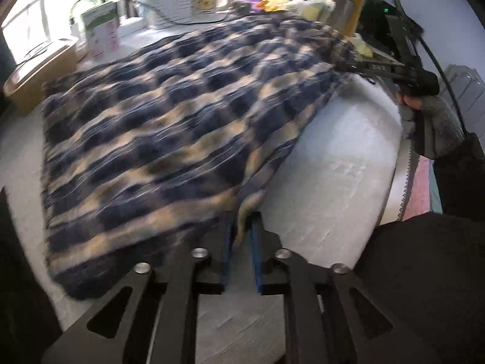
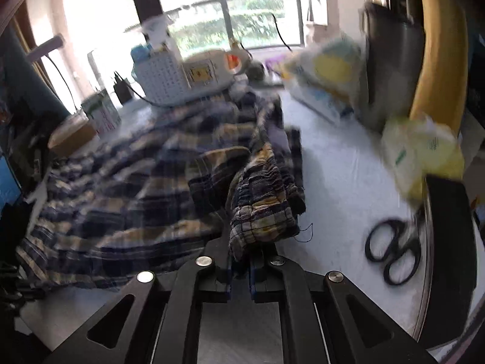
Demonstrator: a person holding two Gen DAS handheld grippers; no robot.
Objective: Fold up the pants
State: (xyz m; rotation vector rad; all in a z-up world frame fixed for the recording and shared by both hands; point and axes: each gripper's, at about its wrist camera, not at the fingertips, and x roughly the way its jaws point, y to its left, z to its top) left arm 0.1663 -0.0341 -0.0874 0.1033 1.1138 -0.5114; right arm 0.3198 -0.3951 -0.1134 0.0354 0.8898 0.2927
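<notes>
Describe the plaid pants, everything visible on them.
The pants are soft woven plaid, navy and cream, spread mostly flat over the white table cover, with blurred ripples. The left gripper pinches a near edge; the right gripper clamps the gathered elastic waistband, bunched and lifted, a loose thread hanging off it. The far edge reaches the clutter by the window.

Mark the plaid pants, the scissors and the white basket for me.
plaid pants (image 1: 169, 127), left wrist view, middle of the spread cloth.
scissors (image 2: 394, 251), right wrist view, where the two handle loops meet.
white basket (image 2: 160, 82), right wrist view, front wall.
</notes>
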